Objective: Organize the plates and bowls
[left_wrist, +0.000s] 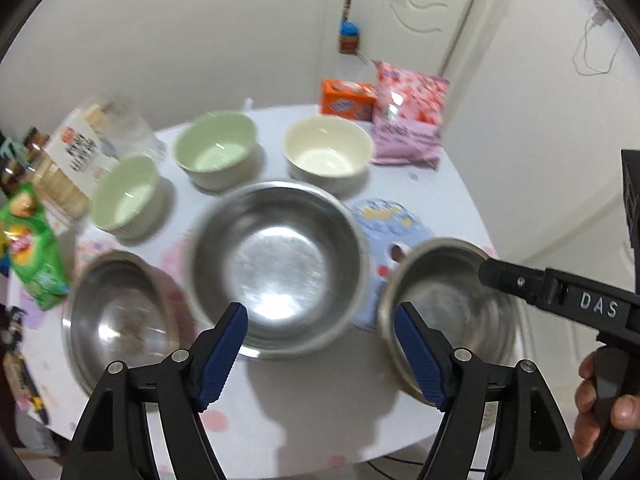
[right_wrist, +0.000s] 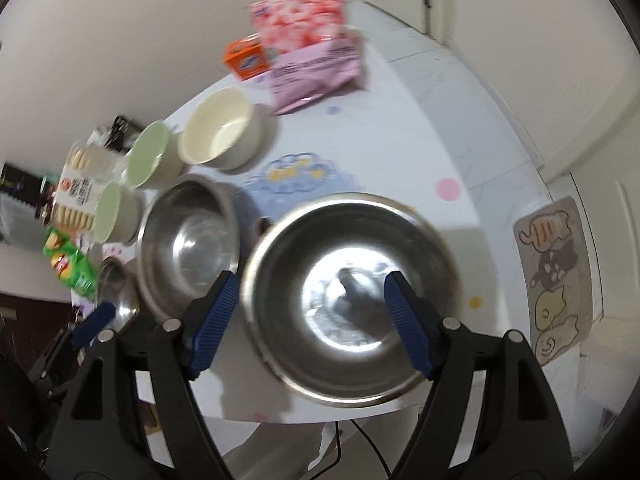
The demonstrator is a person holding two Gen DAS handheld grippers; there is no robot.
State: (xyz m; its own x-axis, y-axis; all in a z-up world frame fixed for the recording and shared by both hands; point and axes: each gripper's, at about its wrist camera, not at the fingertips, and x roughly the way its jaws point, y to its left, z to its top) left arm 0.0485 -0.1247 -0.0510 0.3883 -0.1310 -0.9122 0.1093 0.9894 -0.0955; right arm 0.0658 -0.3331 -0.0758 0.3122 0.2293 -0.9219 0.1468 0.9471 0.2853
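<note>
- Nearest, the left gripper [left_wrist: 320, 344] and right gripper [right_wrist: 310, 312] both hang with jaws apart, empty.
- Three steel bowls [left_wrist: 278, 264] sit separately on the table [left_wrist: 320, 404], probably awaiting nesting.
- Beyond, two green bowls [left_wrist: 216, 148] and a cream bowl [left_wrist: 326, 146] stand unstacked.

White walls [left_wrist: 168, 32] and a door [left_wrist: 540, 128] surround the round white table [right_wrist: 400, 140].

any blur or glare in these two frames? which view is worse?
Left wrist: motion blur on the steel bowls and snack packs at left; strong glare on the big bowl's base; fisheye bends the table rim. Right wrist: worse, with smear over the pink bag and bowls, blown highlight in the near steel bowl. In each view the gripper fingers stay sharp.
</note>
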